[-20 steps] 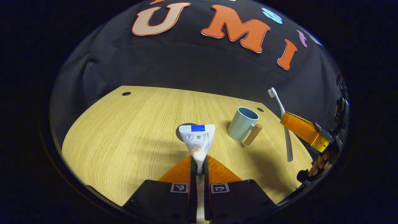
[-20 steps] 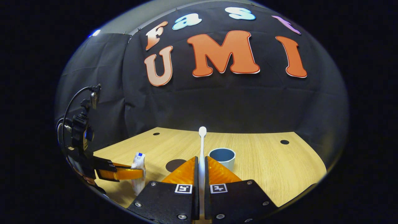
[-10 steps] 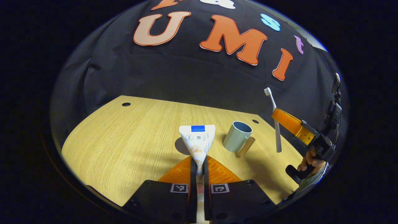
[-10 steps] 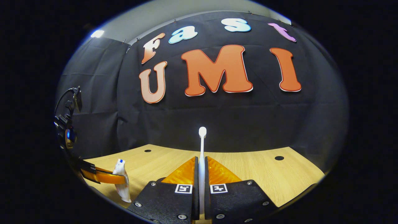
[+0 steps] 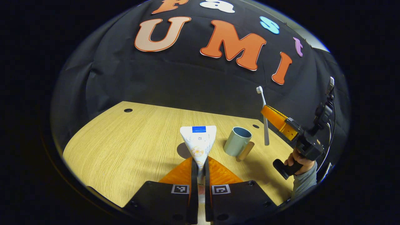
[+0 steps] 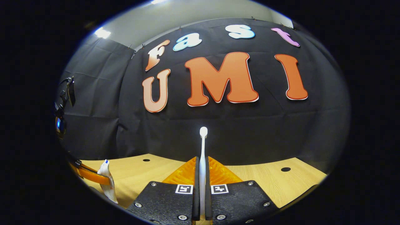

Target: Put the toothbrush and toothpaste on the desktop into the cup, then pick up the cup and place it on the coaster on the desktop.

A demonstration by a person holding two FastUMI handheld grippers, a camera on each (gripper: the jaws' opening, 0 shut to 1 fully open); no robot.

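Desktop [image 5: 125, 140]: your wooden surface, black cloth behind.
Left gripper [image 5: 200, 162]: you've clamped it on the toothpaste [image 5: 199, 140], lifted.
Right gripper [image 6: 202, 162]: you've clamped it on the toothbrush [image 6: 203, 150], upright, above the desk.
Cup [image 5: 237, 141]: standing just beside the toothpaste.

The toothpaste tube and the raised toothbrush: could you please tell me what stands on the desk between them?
In the left gripper view, the cup stands between the toothpaste tube and the toothbrush, with bare desktop around it.
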